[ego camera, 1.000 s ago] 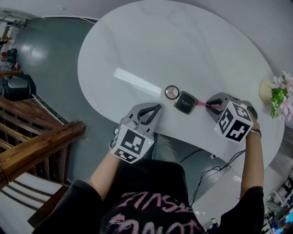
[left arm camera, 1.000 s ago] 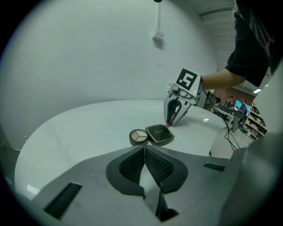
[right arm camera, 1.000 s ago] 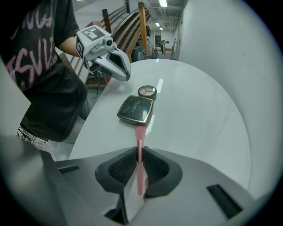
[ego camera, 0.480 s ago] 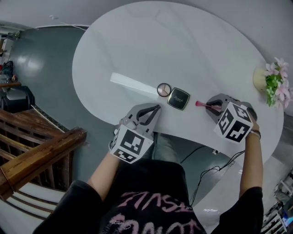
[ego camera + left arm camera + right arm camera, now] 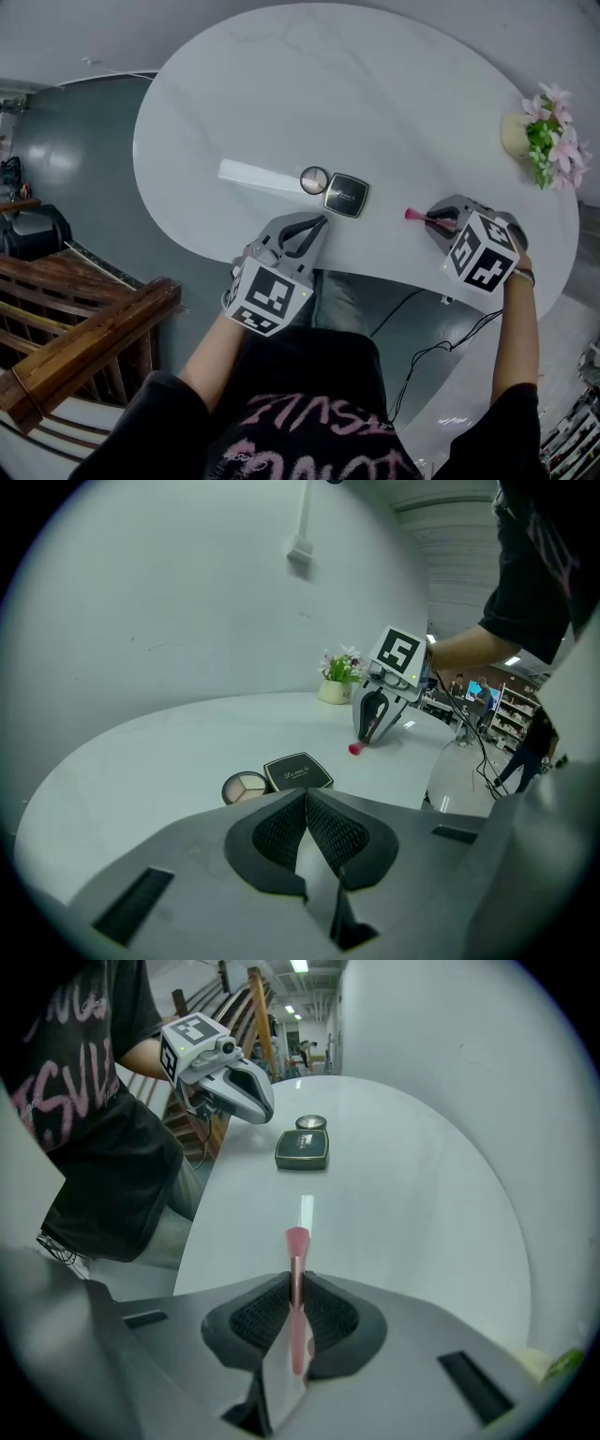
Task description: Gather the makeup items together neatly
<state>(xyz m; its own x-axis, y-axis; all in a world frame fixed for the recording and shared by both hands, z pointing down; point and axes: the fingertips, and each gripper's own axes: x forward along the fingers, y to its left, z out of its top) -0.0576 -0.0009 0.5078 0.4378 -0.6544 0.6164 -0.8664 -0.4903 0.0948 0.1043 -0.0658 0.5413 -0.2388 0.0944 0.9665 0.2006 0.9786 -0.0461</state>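
Observation:
A black square compact (image 5: 346,195) (image 5: 297,771) (image 5: 302,1148) lies on the white oval table (image 5: 375,103), touching a round eyeshadow pot (image 5: 314,180) (image 5: 244,787) (image 5: 310,1123) on its left. My right gripper (image 5: 433,219) (image 5: 296,1309) is shut on a pink makeup brush (image 5: 418,217) (image 5: 297,1279) (image 5: 357,747), whose head sticks out toward the compact, well to its right. My left gripper (image 5: 322,223) (image 5: 306,810) is shut with nothing in it, just in front of the compact near the table's front edge.
A small pot of pink flowers (image 5: 544,131) (image 5: 337,672) stands at the table's right end. A bright strip of reflected light (image 5: 258,175) lies left of the eyeshadow pot. Wooden stair rails (image 5: 84,328) run at the lower left, below the table.
The compact and eyeshadow pot now lie farther from my right gripper; the brush head that touched the compact is now well apart from it. The left gripper stays shut.

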